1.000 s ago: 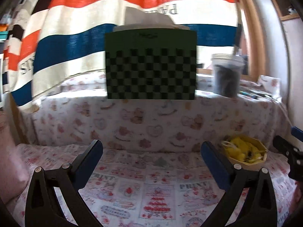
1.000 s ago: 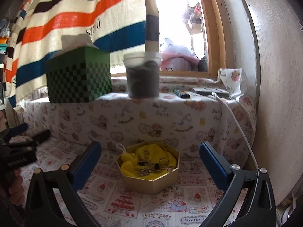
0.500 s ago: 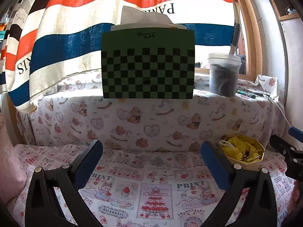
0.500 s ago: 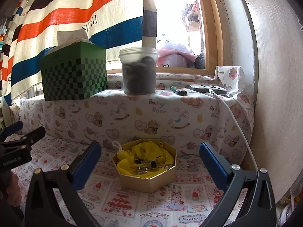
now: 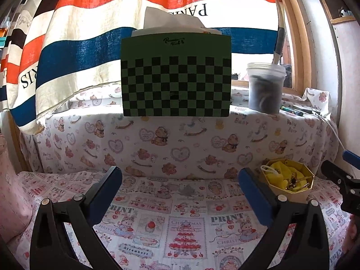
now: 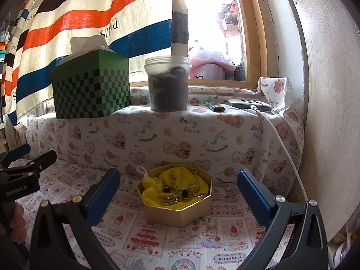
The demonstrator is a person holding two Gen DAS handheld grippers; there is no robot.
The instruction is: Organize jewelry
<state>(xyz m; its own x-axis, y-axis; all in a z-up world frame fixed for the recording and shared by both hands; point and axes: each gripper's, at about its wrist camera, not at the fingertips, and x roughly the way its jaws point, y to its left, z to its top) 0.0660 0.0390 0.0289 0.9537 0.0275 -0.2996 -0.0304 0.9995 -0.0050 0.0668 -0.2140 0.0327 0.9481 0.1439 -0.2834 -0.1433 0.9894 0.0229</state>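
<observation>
A gold octagonal box (image 6: 180, 211) lined with yellow cloth stands on the patterned cloth surface, with several jewelry pieces (image 6: 177, 193) inside. It also shows at the right of the left wrist view (image 5: 290, 181). My right gripper (image 6: 177, 191) is open and empty, its blue-padded fingers either side of the box, short of it. My left gripper (image 5: 180, 193) is open and empty over bare cloth, left of the box. Each gripper appears at the edge of the other's view.
A raised ledge under teddy-bear cloth (image 6: 202, 135) runs behind the box. On it stand a green checkered tissue box (image 5: 176, 76), a lidded plastic tub (image 6: 167, 83), a lighter (image 6: 213, 106) and a grey device with a white cable (image 6: 248, 105). A wall (image 6: 333, 112) stands right.
Both wrist views have shifted slightly: the ledge and tissue box sit higher and nearer than a second ago. Both grippers stay open and empty.
</observation>
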